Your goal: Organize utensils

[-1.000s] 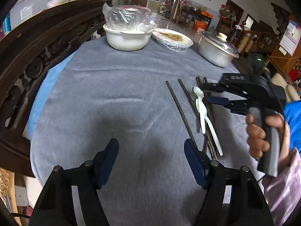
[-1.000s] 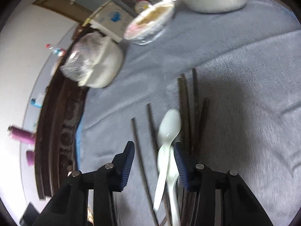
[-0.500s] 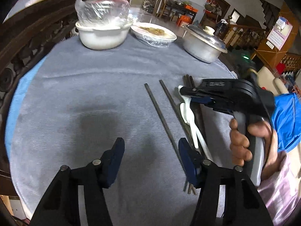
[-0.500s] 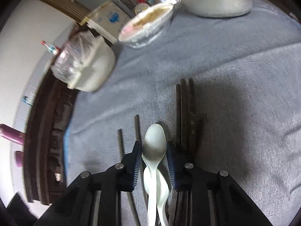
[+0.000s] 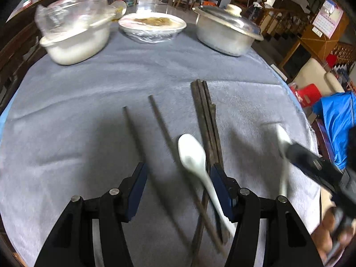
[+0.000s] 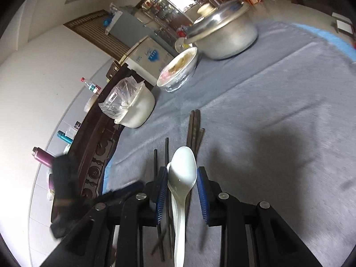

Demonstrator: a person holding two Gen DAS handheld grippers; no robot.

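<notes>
A grey cloth spreads beneath both grippers, a lidded metal pot far ahead. The left gripper hovers half-open, empty, over dark chopsticks, a white spoon lying between its fingers. The right gripper clamps a second white spoon, lifted.

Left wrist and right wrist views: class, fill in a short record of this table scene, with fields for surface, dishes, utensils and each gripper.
Surface: grey tablecloth
Dishes, far side: white pot under plastic; wrapped plate; lidded metal pot
Utensils on cloth: dark chopsticks; one white spoon lying across them
Left gripper: open, above the lying spoon
Right gripper: shut on a second white spoon, held off the cloth
</notes>
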